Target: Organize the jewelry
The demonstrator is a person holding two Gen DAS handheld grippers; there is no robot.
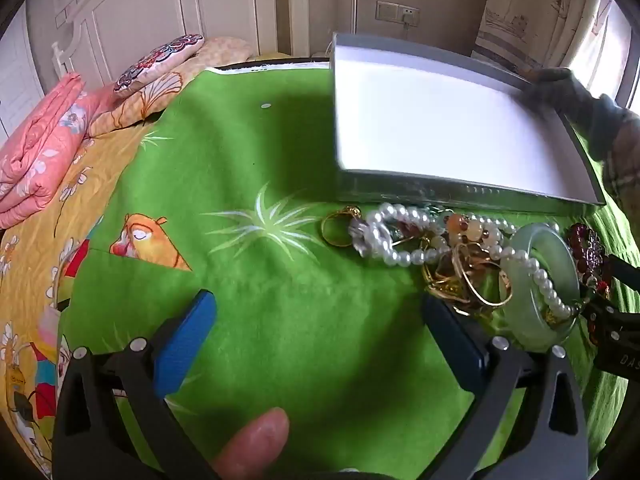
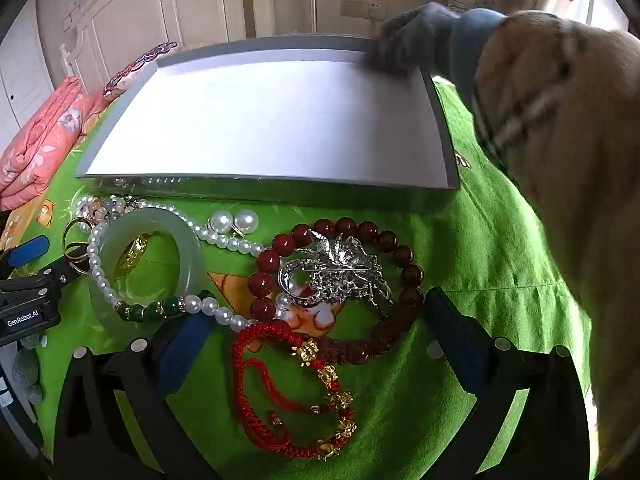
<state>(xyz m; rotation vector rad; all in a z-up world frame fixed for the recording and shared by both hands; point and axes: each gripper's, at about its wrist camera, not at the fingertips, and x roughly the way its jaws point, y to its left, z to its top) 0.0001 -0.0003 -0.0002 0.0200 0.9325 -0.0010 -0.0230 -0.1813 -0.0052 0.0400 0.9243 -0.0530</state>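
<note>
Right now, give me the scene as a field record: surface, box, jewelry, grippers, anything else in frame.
surface: green cloth over a patterned bedspread
box: grey tray box, white inside, nothing in it
box contact: a gloved hand at its far right corner
jewelry: all outside the box, on the cloth in front of it
pieces: jade bangle; pearl strand; dark red bead bracelet; silver brooch; red cord bracelet
left gripper: open, holds nothing
right gripper: open, over the red cord bracelet

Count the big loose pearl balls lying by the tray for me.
2, touching side by side: left pearl and right pearl, on the green cloth just in front of the tray. More may hide in the jewelry pile.
</note>
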